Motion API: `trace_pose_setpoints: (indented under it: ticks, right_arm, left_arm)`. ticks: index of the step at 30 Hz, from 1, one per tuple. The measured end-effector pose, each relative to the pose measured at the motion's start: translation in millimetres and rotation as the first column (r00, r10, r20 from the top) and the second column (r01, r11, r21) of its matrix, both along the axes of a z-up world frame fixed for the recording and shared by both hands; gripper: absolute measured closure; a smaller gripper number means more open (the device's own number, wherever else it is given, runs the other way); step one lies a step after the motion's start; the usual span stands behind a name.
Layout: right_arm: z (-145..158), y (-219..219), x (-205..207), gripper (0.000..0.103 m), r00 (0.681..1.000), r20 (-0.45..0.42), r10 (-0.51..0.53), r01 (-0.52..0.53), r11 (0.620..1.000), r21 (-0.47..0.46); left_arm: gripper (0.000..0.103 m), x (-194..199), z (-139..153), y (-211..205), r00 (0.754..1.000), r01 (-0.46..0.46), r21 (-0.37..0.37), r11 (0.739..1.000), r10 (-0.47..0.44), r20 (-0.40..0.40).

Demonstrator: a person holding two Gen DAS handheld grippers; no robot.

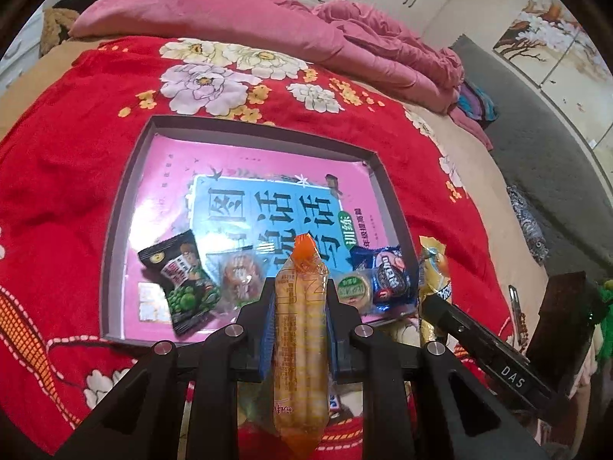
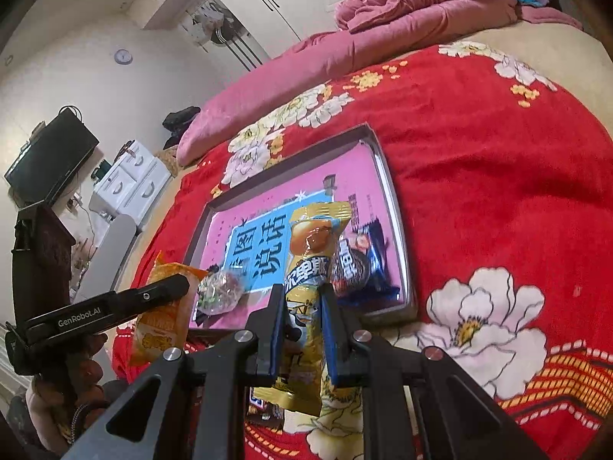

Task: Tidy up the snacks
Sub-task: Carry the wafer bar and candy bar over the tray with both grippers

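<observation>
My left gripper (image 1: 300, 291) is shut on an orange-tipped pack of biscuit sticks (image 1: 300, 329), held just short of the near edge of a grey box lid (image 1: 122, 176) with a pink lining. In the lid lie a black green-pea packet (image 1: 182, 281), a clear wrapped snack (image 1: 239, 276), a small round green cup (image 1: 354, 289) and a blue cookie packet (image 1: 389, 276). My right gripper (image 2: 302, 299) is shut on a yellow snack packet (image 2: 312, 253), held over the lid's near edge (image 2: 406, 306). The left gripper with the orange pack (image 2: 164, 318) shows in the right wrist view.
The lid rests on a red floral blanket (image 1: 57, 161) on a bed. Pink bedding (image 1: 268, 23) is piled at the far side. More snack wrappers lie under the grippers near the bed's front edge (image 2: 268, 402). A white drawer unit (image 2: 130, 184) stands beyond the bed.
</observation>
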State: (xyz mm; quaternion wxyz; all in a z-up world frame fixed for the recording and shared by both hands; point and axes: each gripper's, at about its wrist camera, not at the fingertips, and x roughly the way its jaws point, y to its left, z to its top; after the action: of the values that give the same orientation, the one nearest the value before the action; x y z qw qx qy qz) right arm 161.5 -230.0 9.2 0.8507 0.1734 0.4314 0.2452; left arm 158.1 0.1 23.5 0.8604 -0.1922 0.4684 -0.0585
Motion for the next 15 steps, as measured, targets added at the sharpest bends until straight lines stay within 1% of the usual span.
trace_pose_setpoints:
  ticks: [8,15]
  right_arm:
    - [5.9,1.4,8.2,0.085,0.999,0.042,0.006,-0.004,1.000,-0.028]
    - [7.7,0.4,17.5,0.085,0.998,0.056,0.003,-0.001,0.999,-0.039]
  left_arm:
    - [0.081,17.4,3.2,-8.3,1.000,0.008,-0.004,1.000,-0.008,0.022]
    - [0.081,31.3,4.9,-12.8,0.999,0.015,0.002,1.000,-0.015,0.043]
